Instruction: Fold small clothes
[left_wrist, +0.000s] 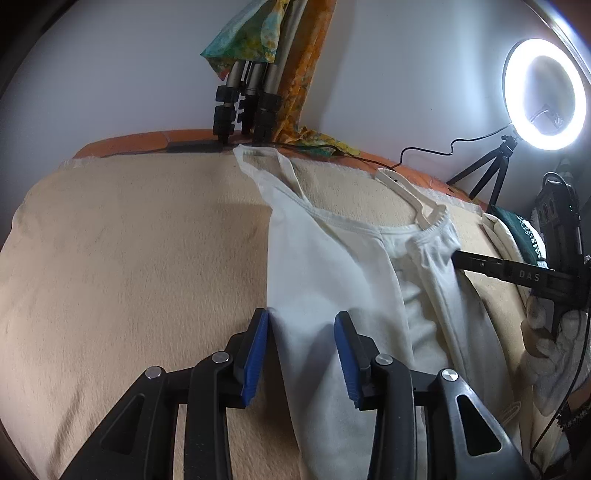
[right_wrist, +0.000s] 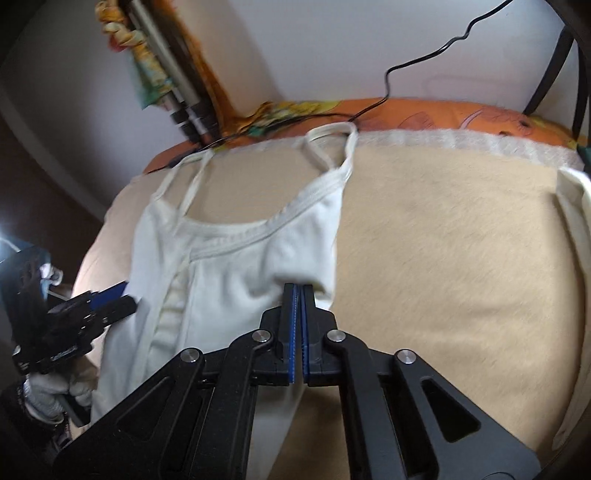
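Right tool (right_wrist: 298, 291) is clamped on the white camisole's (right_wrist: 236, 266) right edge, left tool (left_wrist: 301, 328) is held apart over its near-left side, with it partly folded lengthwise on the beige blanket (right_wrist: 443, 258), crosswise folds still undone.

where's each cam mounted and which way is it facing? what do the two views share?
Left wrist: sits on the left tool, looking forward and down along its blue fingers, which straddle the white camisole on the beige blanket; the right tool and a gloved hand show at right.
Right wrist: sits on the right tool, looking down at the camisole's side, pads shut on the fabric; the left tool and a gloved hand show at left.
Shared: camisole, blanket, folded tripod legs, orange sheet, and each other's tool.
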